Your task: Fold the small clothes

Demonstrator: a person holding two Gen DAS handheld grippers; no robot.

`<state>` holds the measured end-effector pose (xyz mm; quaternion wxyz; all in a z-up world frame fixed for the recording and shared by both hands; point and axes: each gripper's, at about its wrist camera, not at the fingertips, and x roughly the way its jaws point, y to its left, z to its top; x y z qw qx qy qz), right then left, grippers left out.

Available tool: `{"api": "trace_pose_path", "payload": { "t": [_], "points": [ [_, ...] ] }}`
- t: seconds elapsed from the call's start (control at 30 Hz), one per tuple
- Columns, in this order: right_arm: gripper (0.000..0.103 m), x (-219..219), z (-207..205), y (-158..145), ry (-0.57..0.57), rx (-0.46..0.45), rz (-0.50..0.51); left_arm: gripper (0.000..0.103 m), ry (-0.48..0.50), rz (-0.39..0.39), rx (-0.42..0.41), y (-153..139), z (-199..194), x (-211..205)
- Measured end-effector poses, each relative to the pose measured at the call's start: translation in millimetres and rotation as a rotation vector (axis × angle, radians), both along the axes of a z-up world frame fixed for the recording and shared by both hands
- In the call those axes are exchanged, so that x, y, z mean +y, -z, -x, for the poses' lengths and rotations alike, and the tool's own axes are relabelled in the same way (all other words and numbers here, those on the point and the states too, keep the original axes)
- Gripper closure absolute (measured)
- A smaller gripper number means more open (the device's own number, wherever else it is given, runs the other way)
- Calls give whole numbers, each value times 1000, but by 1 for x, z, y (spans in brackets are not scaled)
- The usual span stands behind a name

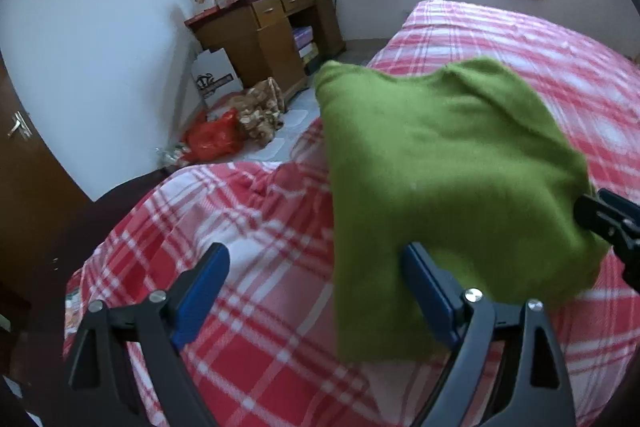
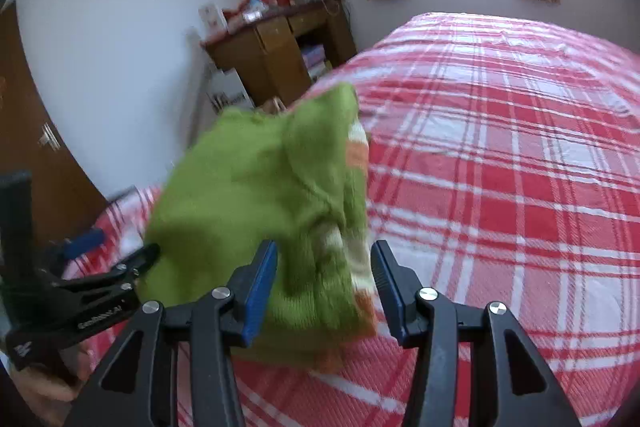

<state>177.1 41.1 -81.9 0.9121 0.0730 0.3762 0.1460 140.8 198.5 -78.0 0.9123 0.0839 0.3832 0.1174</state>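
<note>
Green knitted garment (image 1: pixel 440 179) on the bed (image 1: pixel 248 327), bunched into a thick folded bundle over the red-and-white checked cover, with an orange-and-white striped edge showing in the right wrist view. Left gripper (image 1: pixel 316 291) standing wide apart, nothing pressed between the pads; only its right finger lies against the near edge of the cloth. Right gripper (image 2: pixel 324 291) also apart, roughly half spread, a fold of the green knit between the fingers but not visibly pinched. Looks like a release after a fold, both sides letting go near the bundle's near corners.

To do this step well:
- Draw both grippers straight back along the fingers, not sideways, to keep the knit from catching on a pad and dragging the top layer open.
- Keep the fingers spread until fully clear of the cloth.
- Check the bundle afterwards: edges seem uneven and the far corner puffed up, so probably worth pressing flat or squaring the layers.
- Watch the bed's left edge, near the garment; avoid nudging the bundle toward it.

Blur in both views, so exact contact is hard to judge.
</note>
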Motion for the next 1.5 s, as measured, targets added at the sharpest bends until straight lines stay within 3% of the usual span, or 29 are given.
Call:
{"api": "trace_pose_path", "payload": {
  "t": [0.07, 0.2, 0.5, 0.57, 0.8, 1.0, 1.13, 1.23, 1.5],
  "points": [
    [53, -1, 1, 12, 8, 51, 24, 12, -5, -20, 10, 2, 7, 0],
    [53, -11, 16, 14, 48, 79, -36, 12, -23, -3, 8, -3, 26, 4],
    [51, -5, 88, -20, 114, 19, 35, 12, -5, 20, -36, -17, 84, -10],
    [45, -7, 106, -31, 127, -7, 41, 9, 3, 18, -61, -24, 100, -13],
    [43, -12, 163, -74, 145, -113, 25, 0, 18, 8, -178, -63, 144, -24],
    [42, -14, 206, -116, 161, -233, 22, 0, 31, 30, -295, -103, 178, -25],
    [30, -15, 234, -144, 198, -342, 30, 0, 25, 30, -370, -123, 197, -24],
    [29, -13, 252, -163, 206, -419, 20, 0, 30, 37, -415, -135, 208, -23],
    [28, -8, 269, -179, 218, -500, 3, 0, 45, 14, -473, -148, 227, -28]
  ]
}}
